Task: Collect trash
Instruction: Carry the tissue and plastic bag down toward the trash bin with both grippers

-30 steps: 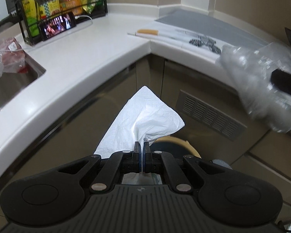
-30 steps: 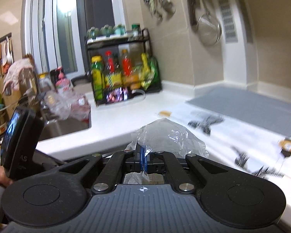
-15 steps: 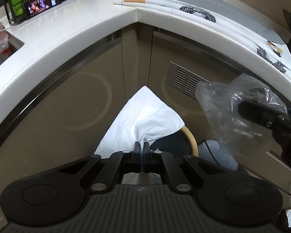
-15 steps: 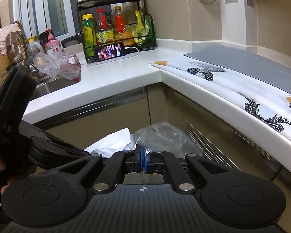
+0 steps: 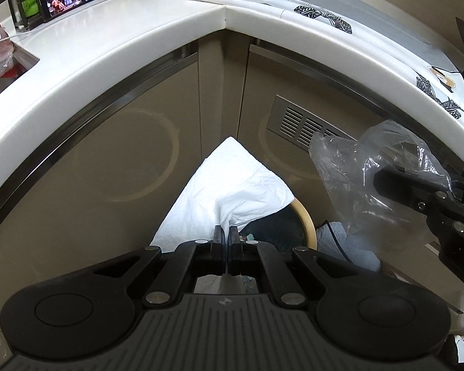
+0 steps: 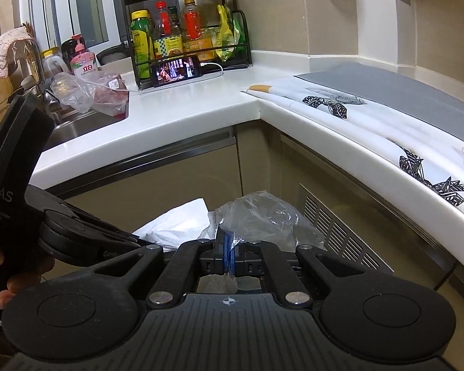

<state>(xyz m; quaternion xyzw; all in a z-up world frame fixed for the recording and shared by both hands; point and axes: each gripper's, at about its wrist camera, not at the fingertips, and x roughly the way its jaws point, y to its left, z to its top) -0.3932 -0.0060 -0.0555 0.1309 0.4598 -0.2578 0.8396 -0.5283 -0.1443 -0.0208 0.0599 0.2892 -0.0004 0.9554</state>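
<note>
Clamping white tissue (image 5: 232,191): left gripper (image 5: 225,238); right gripper (image 6: 229,241) pinching clear plastic bag (image 6: 256,216).

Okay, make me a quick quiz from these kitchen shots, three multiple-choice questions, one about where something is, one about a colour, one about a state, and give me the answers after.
1. Where is the phone?
A. in the sink
B. on the white countertop in front of the bottle rack
C. on the grey mat

2. What colour is the tissue in the left gripper?
A. white
B. yellow
C. blue

3. What state is the right gripper in?
A. wide open, empty
B. shut on nothing
C. shut on a clear plastic bag

Answers: 1 B, the lit screen leans at the foot of the rack on the counter. 2 A, the crumpled sheet pinched between the jaws is white. 3 C, the jaws meet with the see-through plastic caught between them.
</note>
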